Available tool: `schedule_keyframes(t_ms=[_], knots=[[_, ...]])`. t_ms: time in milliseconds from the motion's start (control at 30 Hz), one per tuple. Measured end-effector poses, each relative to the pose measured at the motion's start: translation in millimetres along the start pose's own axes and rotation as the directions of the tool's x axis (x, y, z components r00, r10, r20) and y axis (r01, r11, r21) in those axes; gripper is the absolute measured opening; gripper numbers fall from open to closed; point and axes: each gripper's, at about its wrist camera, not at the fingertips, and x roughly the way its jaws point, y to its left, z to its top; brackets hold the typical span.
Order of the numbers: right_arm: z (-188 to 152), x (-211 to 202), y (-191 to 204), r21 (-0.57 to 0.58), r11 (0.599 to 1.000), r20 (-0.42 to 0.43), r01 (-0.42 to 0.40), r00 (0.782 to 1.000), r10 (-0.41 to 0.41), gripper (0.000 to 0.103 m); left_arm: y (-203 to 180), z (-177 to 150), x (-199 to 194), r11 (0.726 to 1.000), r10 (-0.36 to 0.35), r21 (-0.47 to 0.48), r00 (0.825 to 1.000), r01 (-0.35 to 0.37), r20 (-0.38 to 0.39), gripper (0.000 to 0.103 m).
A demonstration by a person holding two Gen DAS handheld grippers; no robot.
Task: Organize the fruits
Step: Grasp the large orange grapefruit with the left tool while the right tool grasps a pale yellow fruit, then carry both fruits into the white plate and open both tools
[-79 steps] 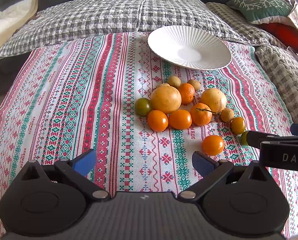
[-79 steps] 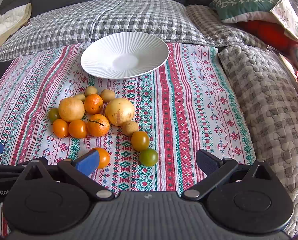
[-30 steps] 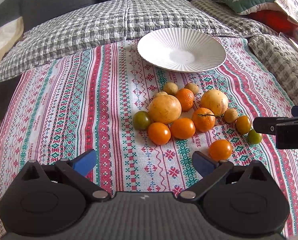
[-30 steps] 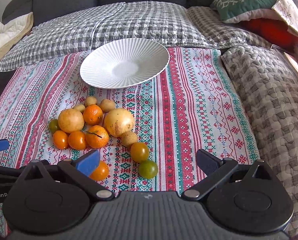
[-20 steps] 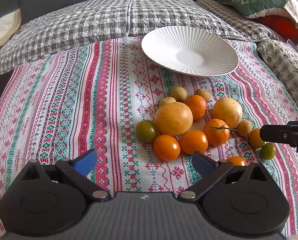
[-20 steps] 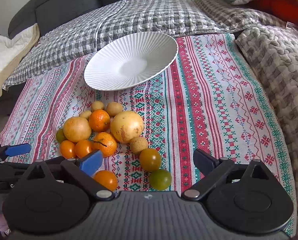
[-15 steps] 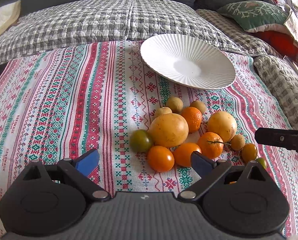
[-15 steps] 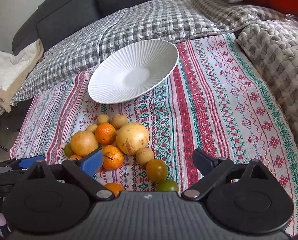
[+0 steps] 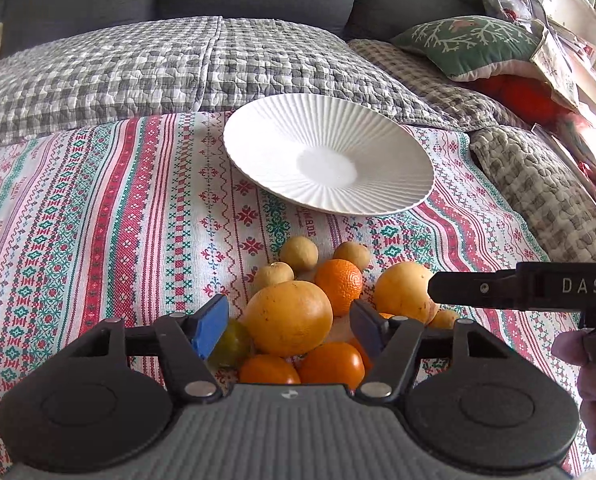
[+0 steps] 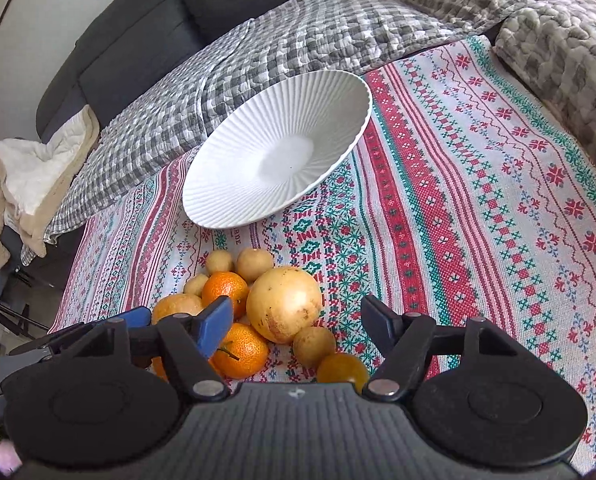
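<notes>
A cluster of fruit lies on the patterned cloth (image 9: 98,216). My left gripper (image 9: 288,320) is open, its fingers on either side of a large yellow-orange fruit (image 9: 288,316) without touching it. My right gripper (image 10: 298,318) is open, its fingers astride a second large pale yellow fruit (image 10: 284,304), which also shows in the left wrist view (image 9: 403,296). Small oranges (image 9: 337,280) (image 10: 242,348), tomatoes (image 9: 329,364) and small tan fruits (image 9: 298,254) lie around them. An empty white ribbed plate (image 9: 329,160) (image 10: 278,152) sits just beyond the fruit.
A grey checked quilt (image 9: 138,64) covers the sofa behind the cloth. A green cushion (image 9: 469,44) and a knobbly grey blanket (image 9: 537,188) lie at the right. The right gripper's arm (image 9: 517,286) reaches in from the right, close over the fruit.
Both grippers have moved forward and down onto the fruit cluster. Each now has a large yellow fruit between its open fingers. No fruit has moved.
</notes>
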Motion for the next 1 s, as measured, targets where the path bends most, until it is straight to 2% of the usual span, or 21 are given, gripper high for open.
schedule_keyframes(t_ms=[233, 400, 633, 700, 867, 1000], knots=[[3, 15, 3, 0.004, 1.000, -0.017, -0.009, 1.000, 0.010, 0.059, 2, 2, 6, 1.000, 0.023, -0.006, 1.000, -0.023, -0.001, 0.050], [2, 25, 12, -0.038, 0.999, -0.023, 0.022, 0.999, -0.023, 0.059, -5, 1, 14, 0.998, 0.053, 0.046, 0.998, -0.053, -0.017, 0.050], [0, 34, 20, -0.094, 0.993, -0.014, 0.073, 0.997, -0.075, 0.049, -10, -1, 20, 0.992, 0.091, 0.089, 0.996, -0.089, -0.016, 0.050], [-1, 34, 22, -0.107, 0.990, -0.008, 0.090, 0.996, -0.092, 0.047, -11, -1, 21, 0.992, 0.085, 0.099, 0.996, -0.083, -0.020, 0.041], [2, 34, 22, -0.105, 0.990, -0.025, 0.092, 0.995, -0.096, 0.046, -15, 2, 21, 0.990, 0.103, 0.097, 0.994, -0.099, -0.033, 0.040], [5, 27, 19, -0.074, 0.993, -0.025, 0.094, 0.995, -0.096, 0.046, -12, 6, 17, 0.994, 0.090, 0.064, 0.995, -0.087, -0.049, 0.039]])
